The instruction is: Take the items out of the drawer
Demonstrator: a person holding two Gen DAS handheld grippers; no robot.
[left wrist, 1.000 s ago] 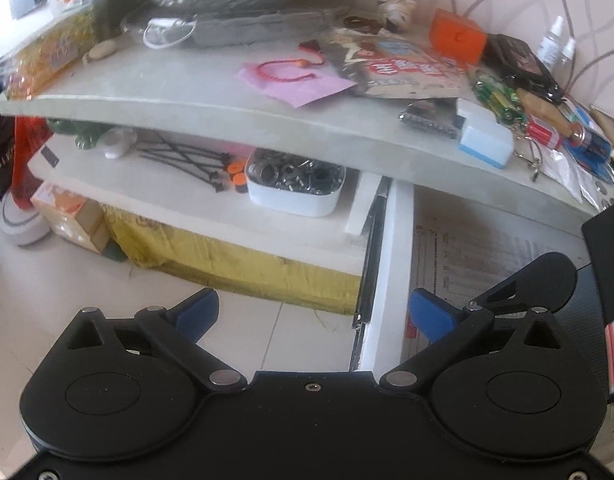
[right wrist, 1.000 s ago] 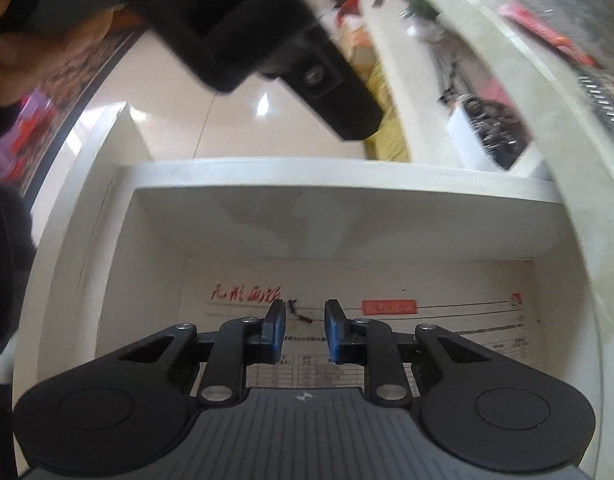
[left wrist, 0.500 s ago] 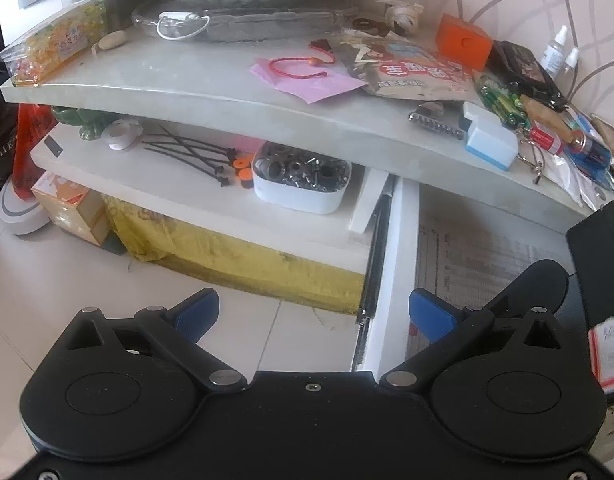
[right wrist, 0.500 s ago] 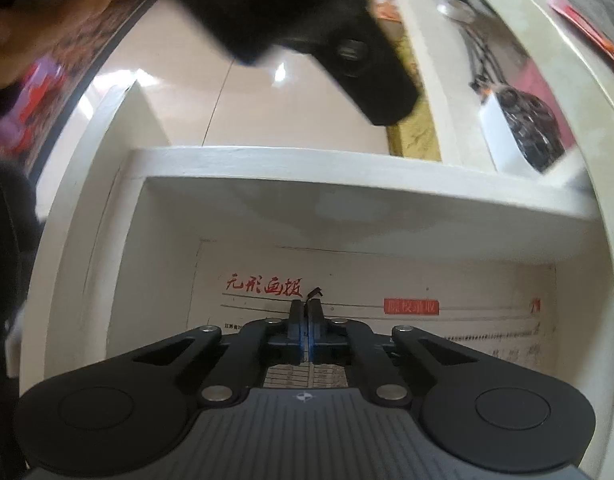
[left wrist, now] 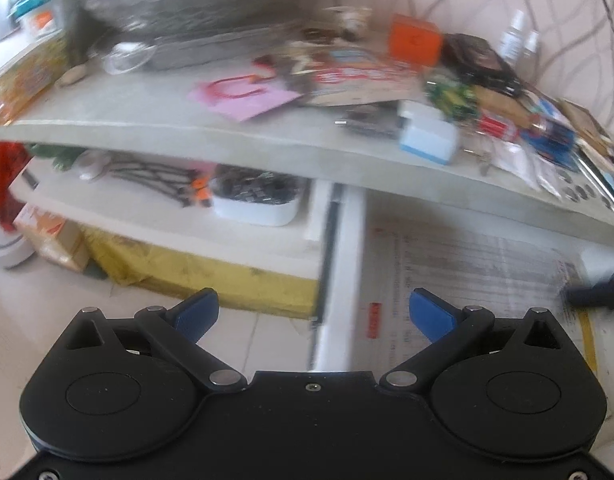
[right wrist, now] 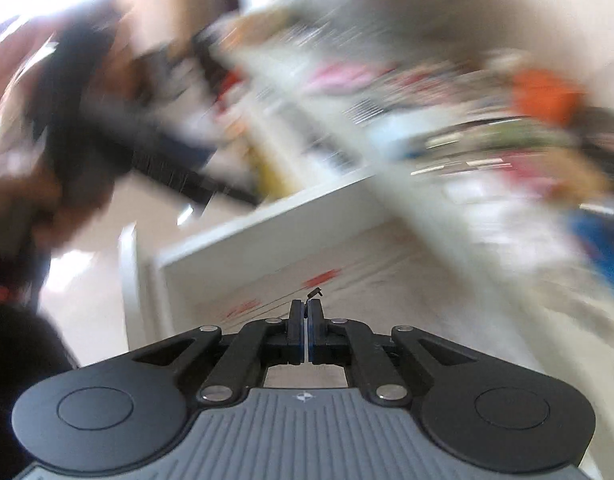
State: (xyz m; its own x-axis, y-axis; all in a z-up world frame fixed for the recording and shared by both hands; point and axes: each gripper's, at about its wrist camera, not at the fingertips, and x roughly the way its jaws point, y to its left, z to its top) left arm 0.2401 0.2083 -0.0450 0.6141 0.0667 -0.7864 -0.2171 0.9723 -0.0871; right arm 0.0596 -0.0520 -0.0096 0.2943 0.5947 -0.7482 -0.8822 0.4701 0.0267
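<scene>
Bright daylight, washed out at top left in both views. Right wrist view has heavy motion smear across everything except the sharp right tongs [right wrist: 307,312]; left wrist view has mild blur, fisheye bending the tabletop [left wrist: 147,120] edge.

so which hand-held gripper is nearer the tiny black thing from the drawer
Right. The right hand-held gripper is shut on the tiny black thing, above the drawer. The left hand-held gripper is open, straddling the drawer's side wall, holding nothing.

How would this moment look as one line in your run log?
stage: lifting from drawer | right gripper: shut on small black item | left gripper: open, empty, over drawer edge | right view: blurred
</scene>
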